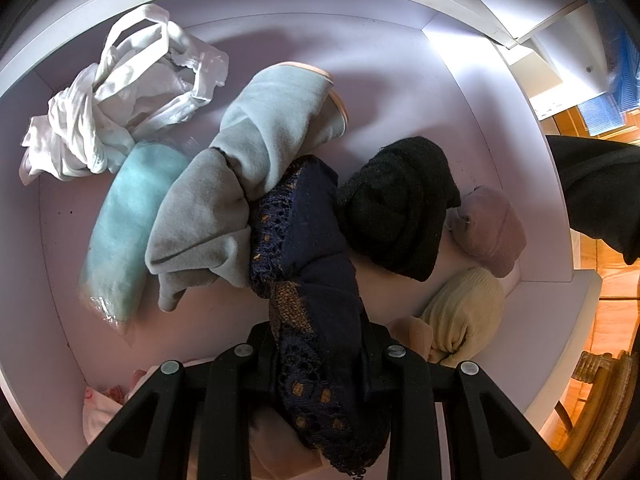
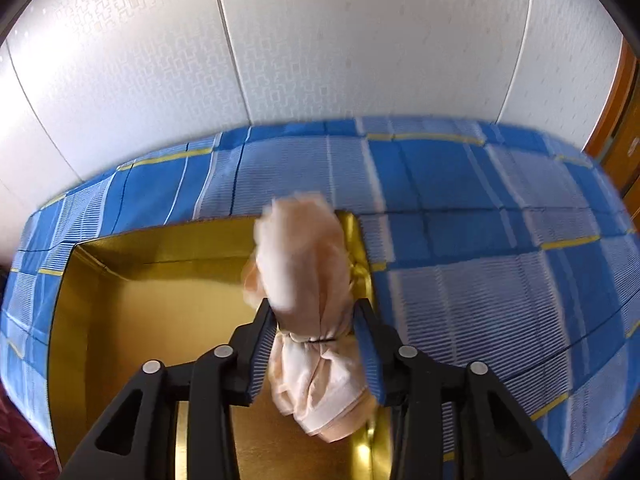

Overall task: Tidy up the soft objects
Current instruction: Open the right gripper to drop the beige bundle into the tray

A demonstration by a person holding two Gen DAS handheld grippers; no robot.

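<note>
Two grips: my left gripper (image 1: 320, 344) pinches the navy lace cloth (image 1: 312, 280) above the drawer (image 1: 480, 128), my right gripper (image 2: 314, 344) loosens around the peach bundle (image 2: 308, 280) for the gold box (image 2: 160, 288).

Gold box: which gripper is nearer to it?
Right. The right gripper hangs over the gold box with a peach bundle; the left gripper is at the drawer.

Glossy gold box (image 2: 160, 288), woven checked cloth (image 2: 480, 240), lacy navy fabric (image 1: 316, 280), fleecy grey cloth (image 1: 256, 160)

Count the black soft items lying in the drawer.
1: a black knit bundle right of the navy lace piece, beside the mauve roll. More may hide under the pile.
</note>
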